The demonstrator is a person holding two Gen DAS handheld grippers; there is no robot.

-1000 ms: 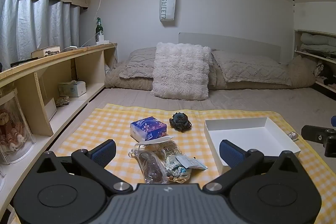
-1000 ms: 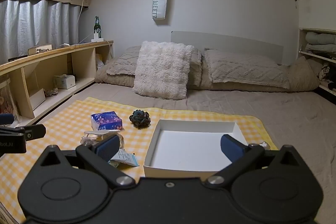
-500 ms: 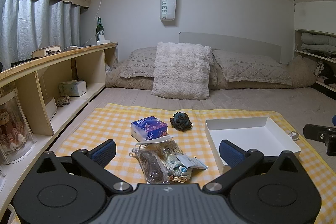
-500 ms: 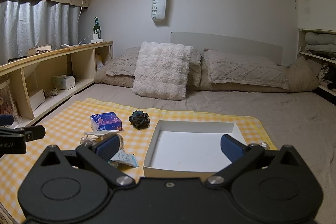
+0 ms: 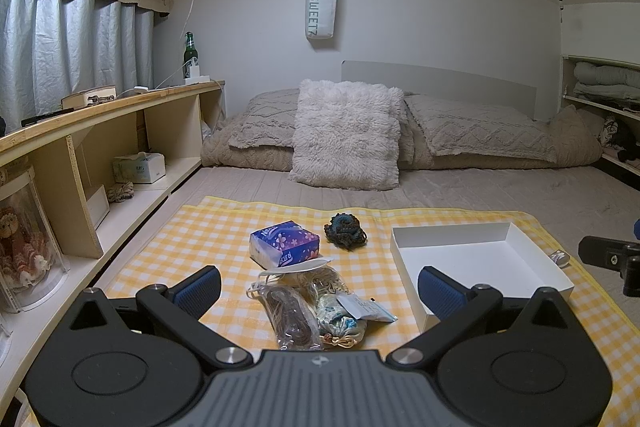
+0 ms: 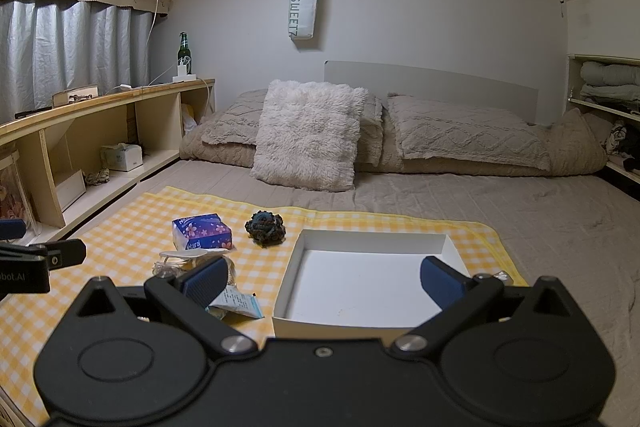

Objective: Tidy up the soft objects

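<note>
so far nothing sat in the white box [image 5: 472, 259]; the tissue pack [image 5: 285, 243], dark yarn ball [image 5: 345, 230] and bagged bits [image 5: 312, 303] lay left of it, both grippers' jaws spread, empty.

You had a blue floral tissue pack [image 5: 285, 243] lying flat on the yellow checked cloth [image 5: 200, 239], with a dark knitted scrunchie [image 5: 345, 230] just to its right. Nearer to you, a cluster of clear plastic bags [image 5: 308, 301] lay bunched together, a white item [image 5: 298, 266] resting on its far edge. The white shallow box [image 5: 516, 239] sat open and empty at the right, apart from the soft items.
</note>
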